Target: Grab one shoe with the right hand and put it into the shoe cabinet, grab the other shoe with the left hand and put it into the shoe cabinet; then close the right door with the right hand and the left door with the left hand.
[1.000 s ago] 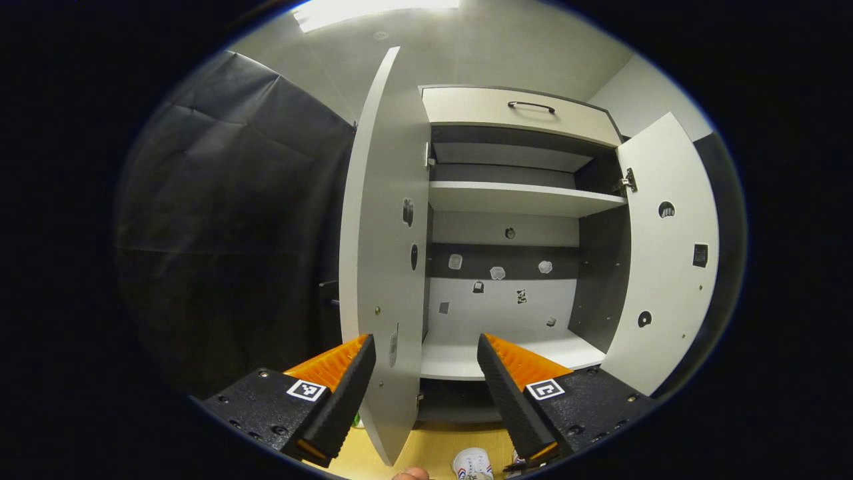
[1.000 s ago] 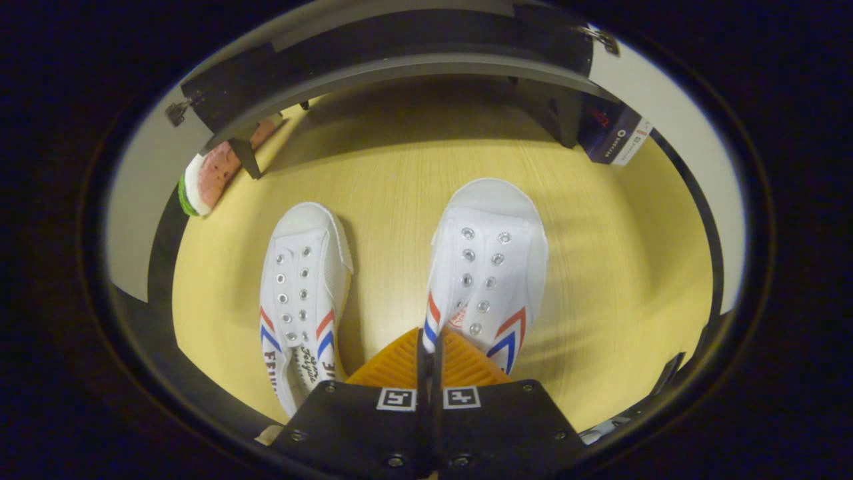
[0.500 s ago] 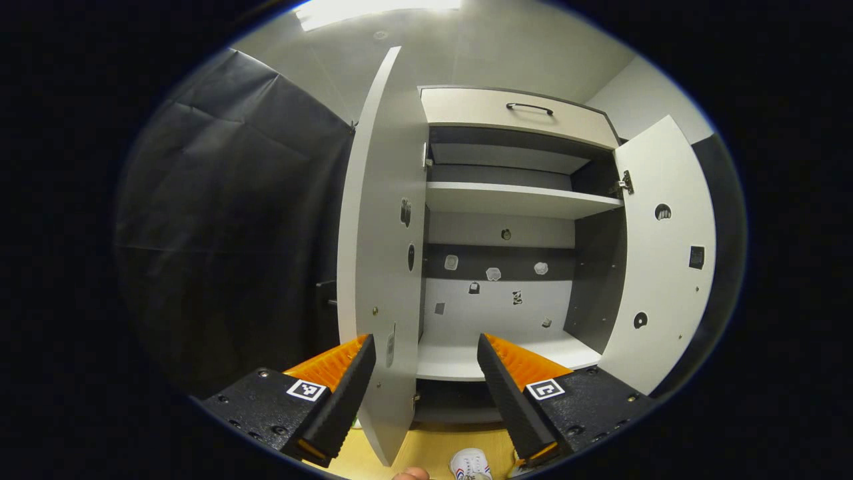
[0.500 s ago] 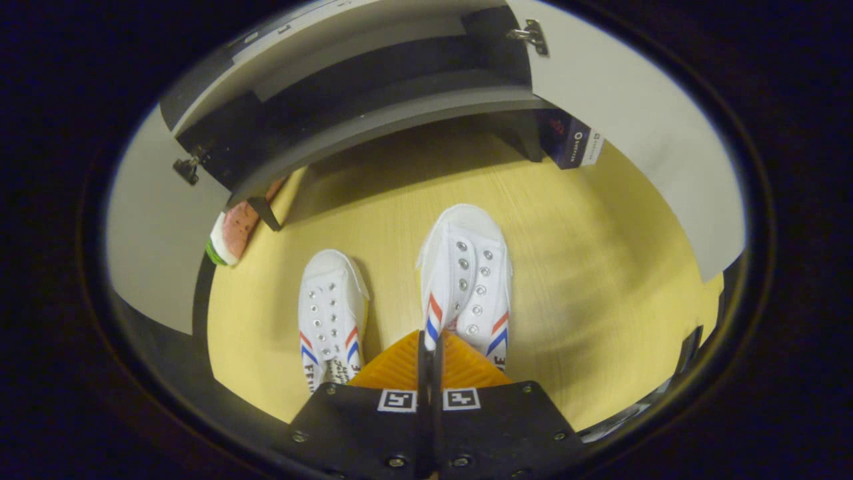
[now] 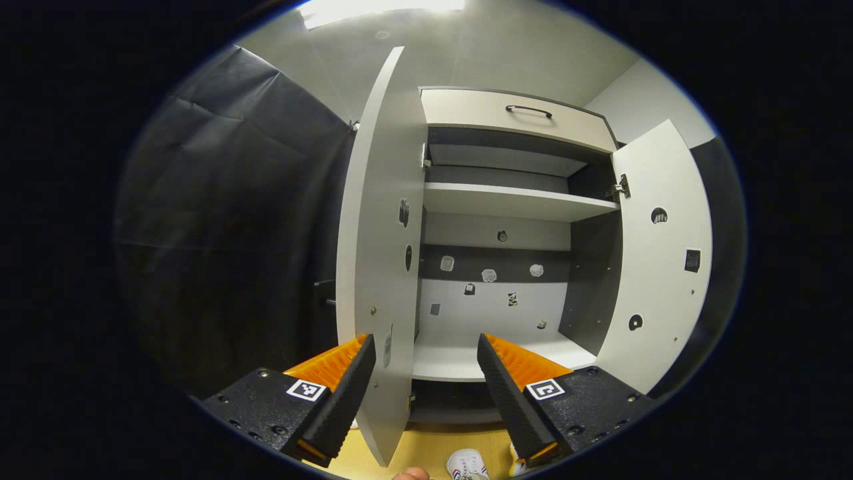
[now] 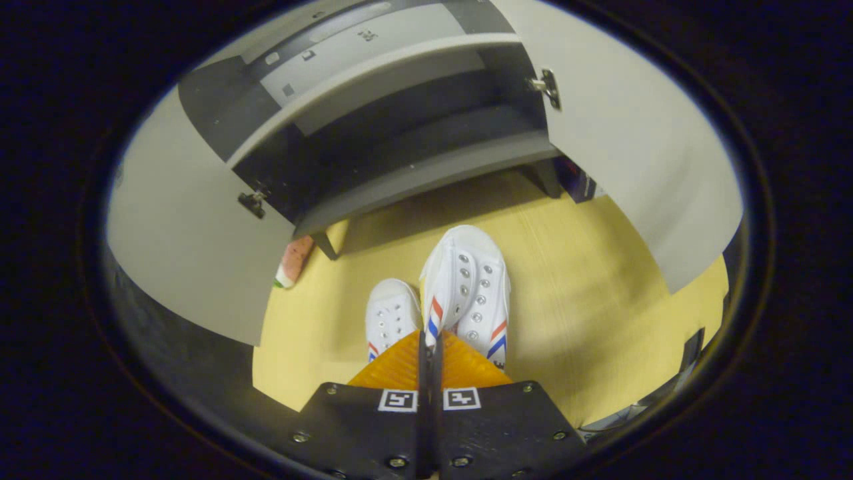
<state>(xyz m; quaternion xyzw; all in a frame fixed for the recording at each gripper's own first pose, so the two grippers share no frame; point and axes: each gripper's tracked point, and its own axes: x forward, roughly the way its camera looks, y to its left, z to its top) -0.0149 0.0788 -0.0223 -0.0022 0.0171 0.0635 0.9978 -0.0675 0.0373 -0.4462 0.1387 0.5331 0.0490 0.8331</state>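
Second shoe (image 6: 390,313) half hidden behind the right tool (image 6: 431,347)

This is a recording booth set up like the entrance corner of a home. In the middle of the left gripper view stands a grey shoe cabinet (image 5: 506,200) with shelves, a drawer on top and two open doors. A black cloth wall (image 5: 233,220) hangs at the left of that frame, and a bright ceiling light (image 5: 380,10) is at the top edge. In the right gripper view, the lower half shows a yellow wood-pattern floor (image 6: 586,300) with white sneakers (image 6: 466,293) on it.
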